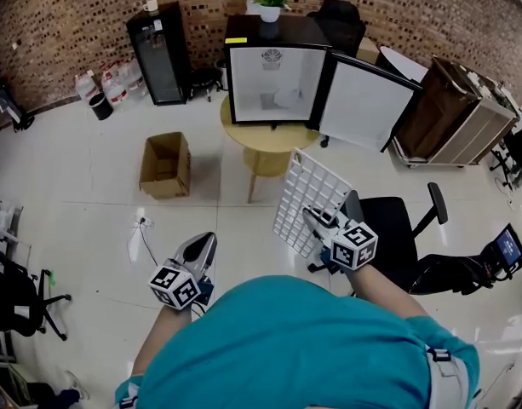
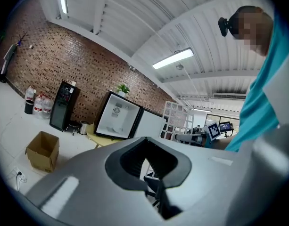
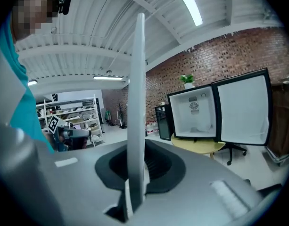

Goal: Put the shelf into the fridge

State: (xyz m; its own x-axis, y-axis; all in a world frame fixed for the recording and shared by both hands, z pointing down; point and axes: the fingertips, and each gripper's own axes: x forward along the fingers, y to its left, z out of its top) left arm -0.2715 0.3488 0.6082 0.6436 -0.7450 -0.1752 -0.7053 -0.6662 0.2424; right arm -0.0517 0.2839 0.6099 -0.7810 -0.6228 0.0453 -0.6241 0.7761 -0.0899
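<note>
A white mini fridge [image 1: 273, 83] stands open on a round yellow table [image 1: 269, 139], its door [image 1: 363, 105] swung out to the right. The inside looks white and bare. My right gripper [image 1: 316, 220] is shut on the lower edge of the white grid shelf [image 1: 307, 196], which is tilted upright in front of the table. In the right gripper view the shelf [image 3: 137, 79] runs edge-on up from the gripper [image 3: 135, 173], with the fridge [image 3: 196, 112] beyond it. My left gripper [image 1: 201, 250] hangs low at the left, shut and empty. Its own view shows the shelf [image 2: 175, 114] and fridge [image 2: 117, 117].
An open cardboard box [image 1: 165, 164] lies on the floor left of the table. A black office chair [image 1: 397, 228] stands right of the shelf. A black cabinet [image 1: 158, 54] and water bottles [image 1: 107, 79] line the brick wall. A wooden unit [image 1: 452, 113] sits at the right.
</note>
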